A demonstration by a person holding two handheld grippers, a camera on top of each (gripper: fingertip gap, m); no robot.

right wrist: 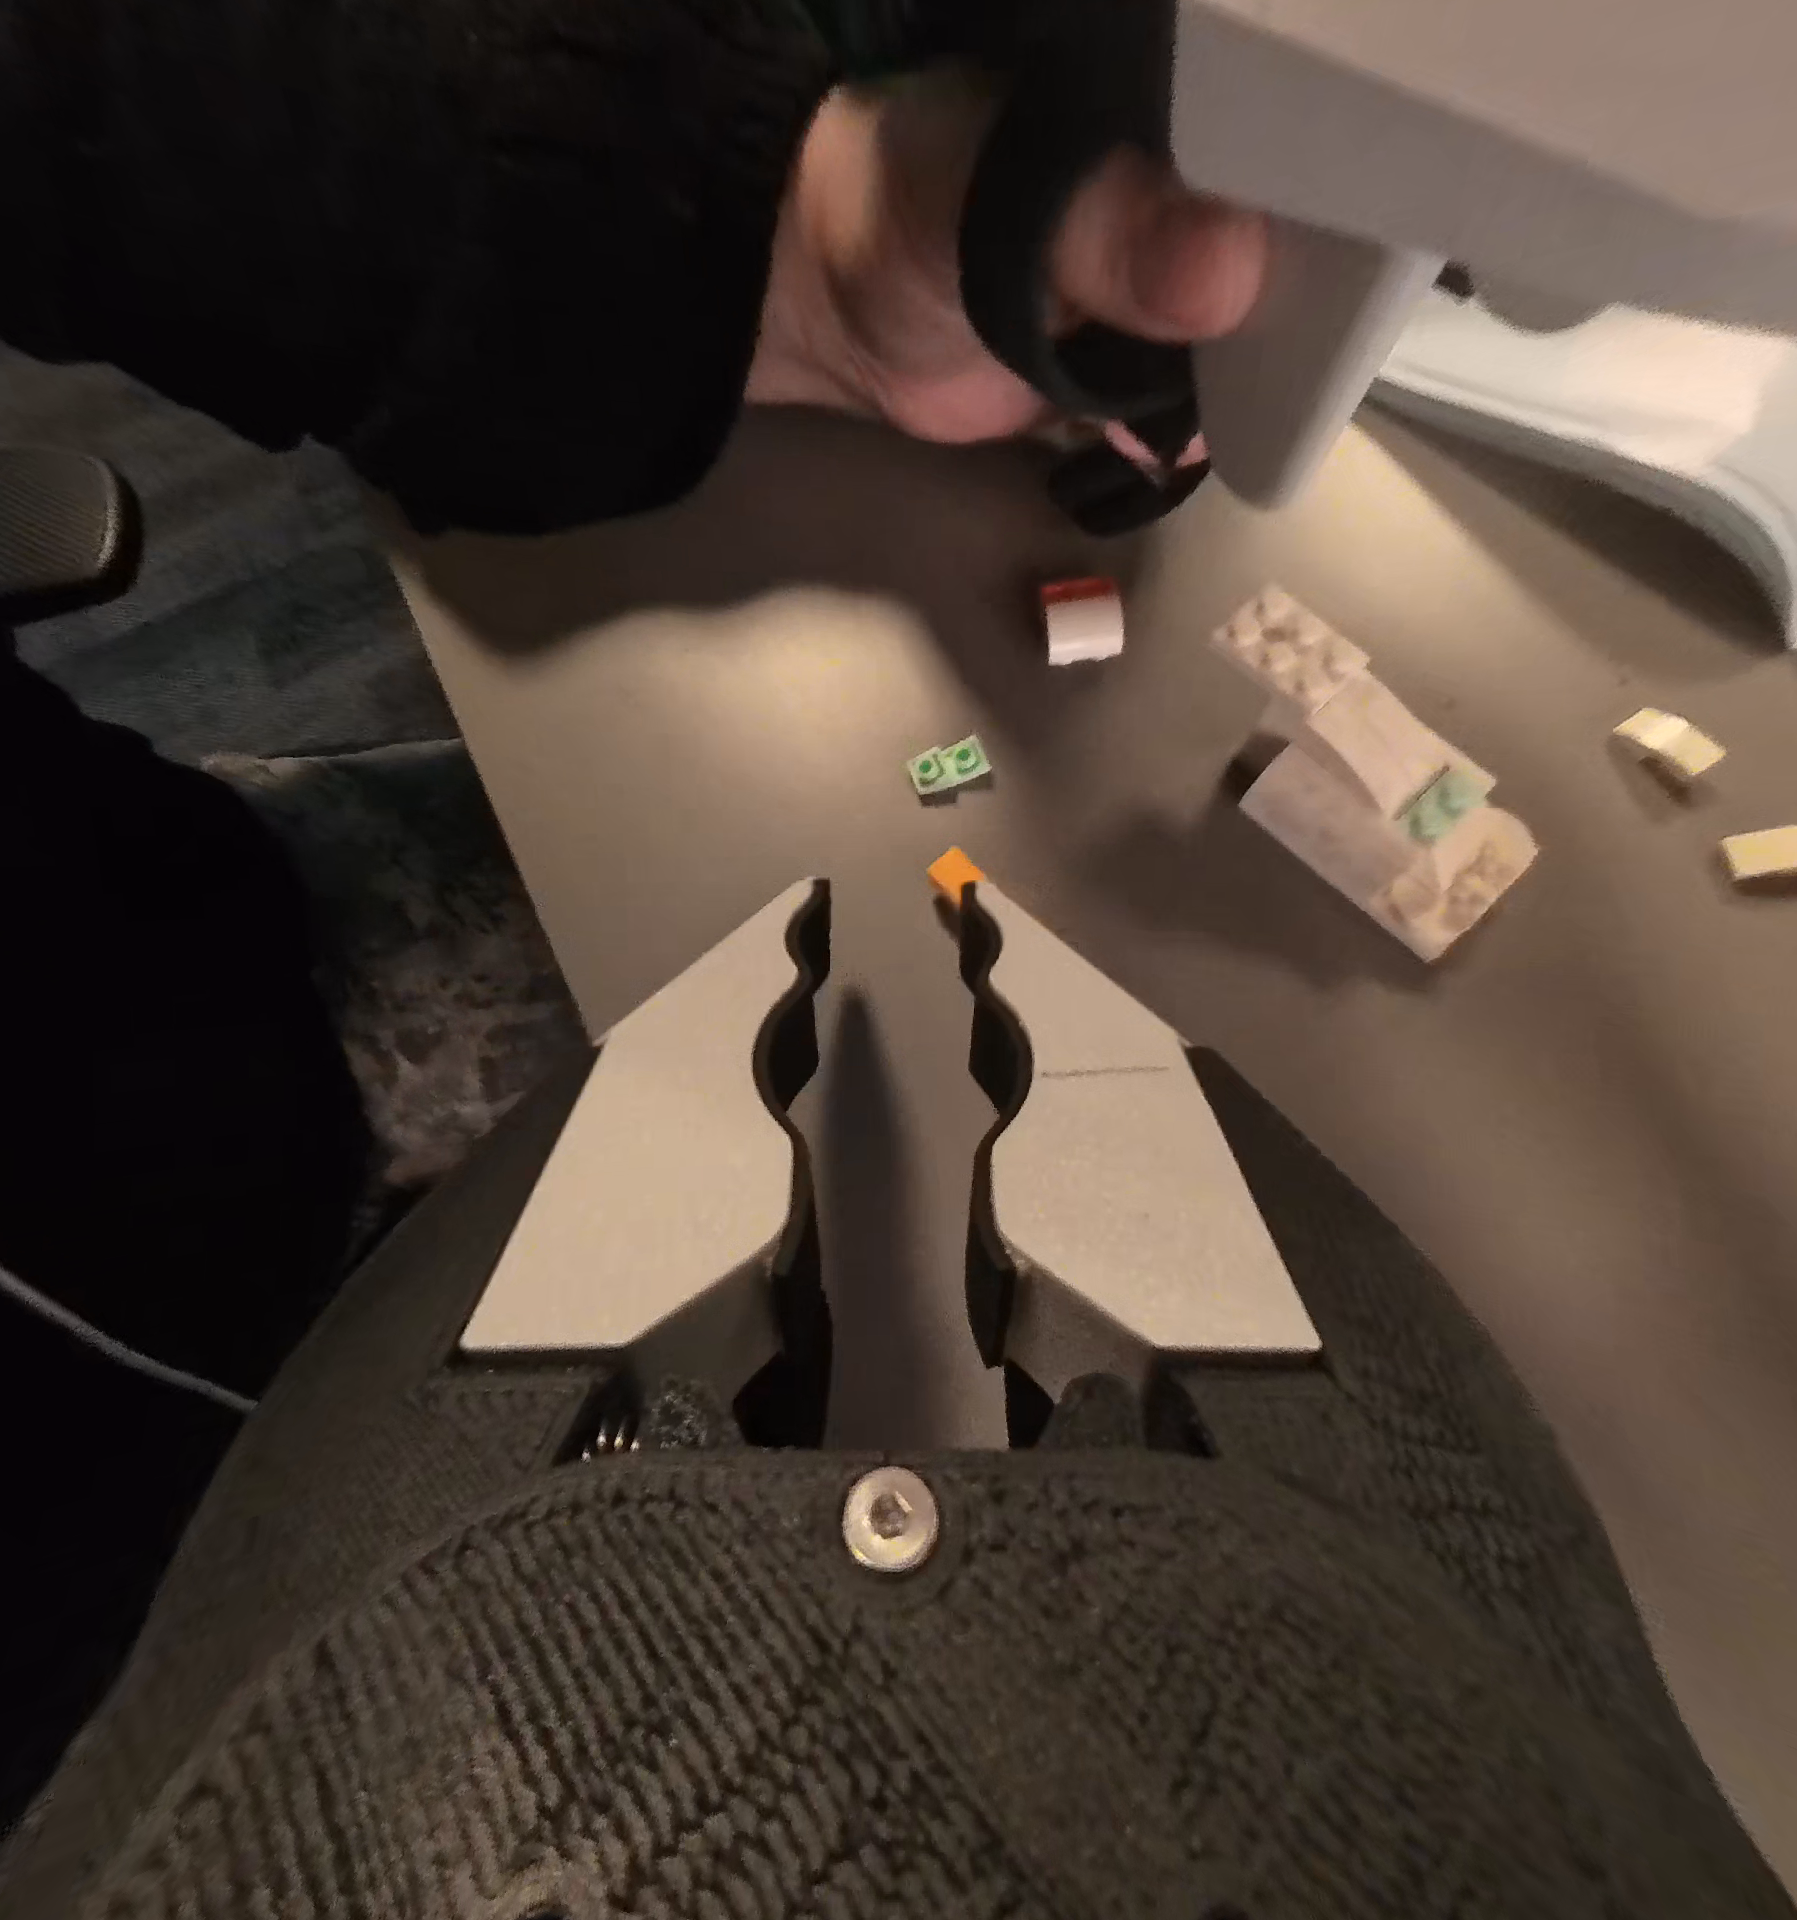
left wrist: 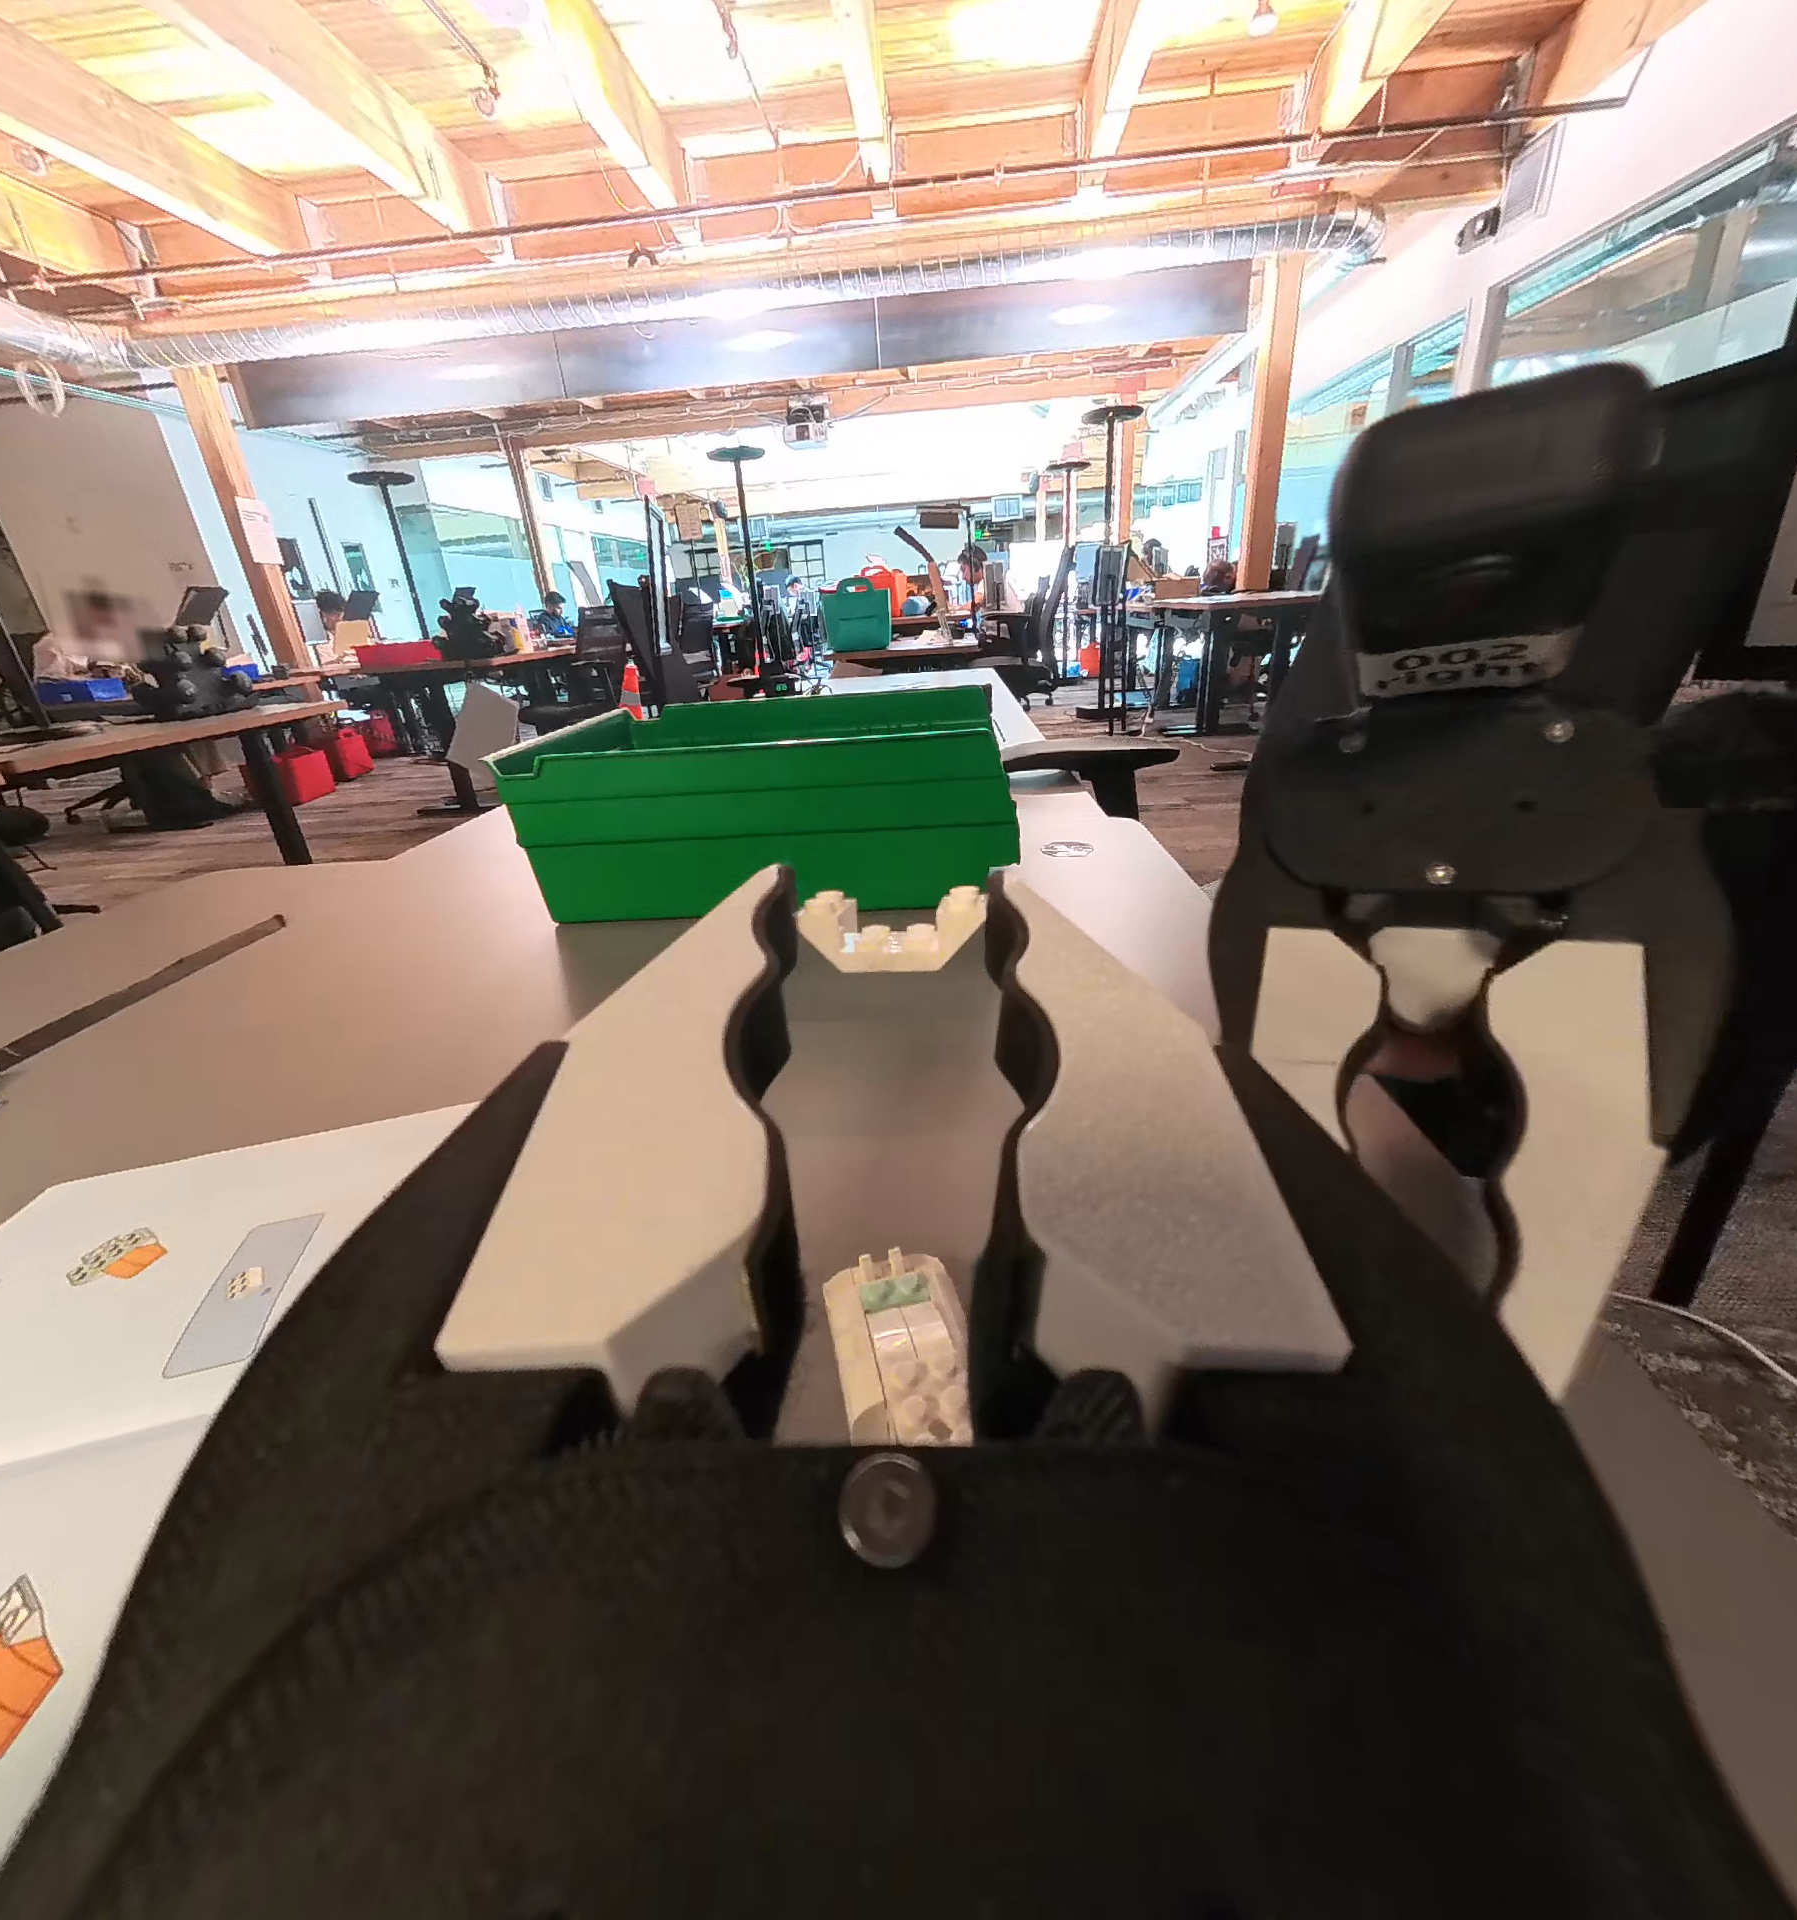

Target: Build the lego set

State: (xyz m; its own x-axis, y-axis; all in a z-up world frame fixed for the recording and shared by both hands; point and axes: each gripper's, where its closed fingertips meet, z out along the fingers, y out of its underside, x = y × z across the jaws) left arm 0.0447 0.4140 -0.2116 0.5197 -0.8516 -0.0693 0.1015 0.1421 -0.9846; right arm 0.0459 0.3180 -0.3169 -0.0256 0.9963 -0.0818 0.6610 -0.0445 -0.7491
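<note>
My left gripper (left wrist: 889,883) is open and empty, held above the grey table (left wrist: 354,997). A white lego assembly with a pale green plate (left wrist: 904,1361) lies on the table below its fingers; it also shows in the right wrist view (right wrist: 1372,790). A white bracket-shaped piece (left wrist: 889,935) lies beyond the left fingertips. My right gripper (right wrist: 894,894) is open a little and empty, pointing down at the table. A small orange piece (right wrist: 951,868) lies just past its right fingertip. The right gripper also shows in the left wrist view (left wrist: 1434,1101).
A green bin (left wrist: 759,800) stands behind the bracket piece. An open instruction booklet (left wrist: 146,1299) lies at the left. Loose on the table are a red-and-white piece (right wrist: 1081,623), a green plate (right wrist: 948,771) and two cream tiles (right wrist: 1668,743). The table edge (right wrist: 478,790) runs close by. One gripper's finger ends stand about 15 cm off the other's.
</note>
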